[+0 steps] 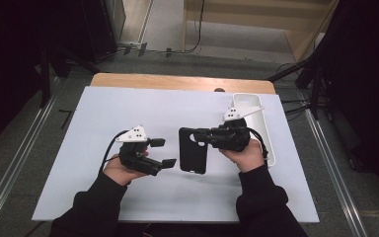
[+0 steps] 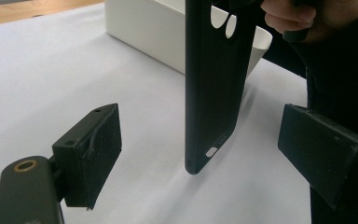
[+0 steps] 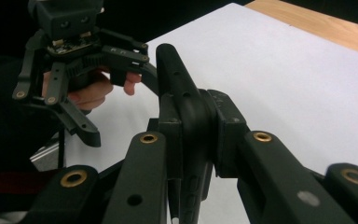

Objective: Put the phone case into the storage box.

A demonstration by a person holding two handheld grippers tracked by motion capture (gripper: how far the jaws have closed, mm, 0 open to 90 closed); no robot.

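1. Right gripper (image 1: 202, 136) clamped on a black phone case (image 1: 193, 150), fingers (image 3: 168, 140) pinching one edge near its camera-cutout end.
2. Case lifted clear of the white bench (image 1: 79, 148), held between the two hands, just left of the white tray (image 1: 266, 128).
3. Left gripper (image 2: 200, 144) spread wide, nothing between its fingers (image 2: 93, 154); lower end of the case hanging right in the gap.
4. Long axis of the case running crosswise to the left gripper's reach, free end pointing down in the left gripper view.
5. Left hand (image 1: 121, 170) nearer that free end; likely a handover, needing a short push forward, then a squeeze across the case's thin sides.
6. Risk: a twist if both grips fight.
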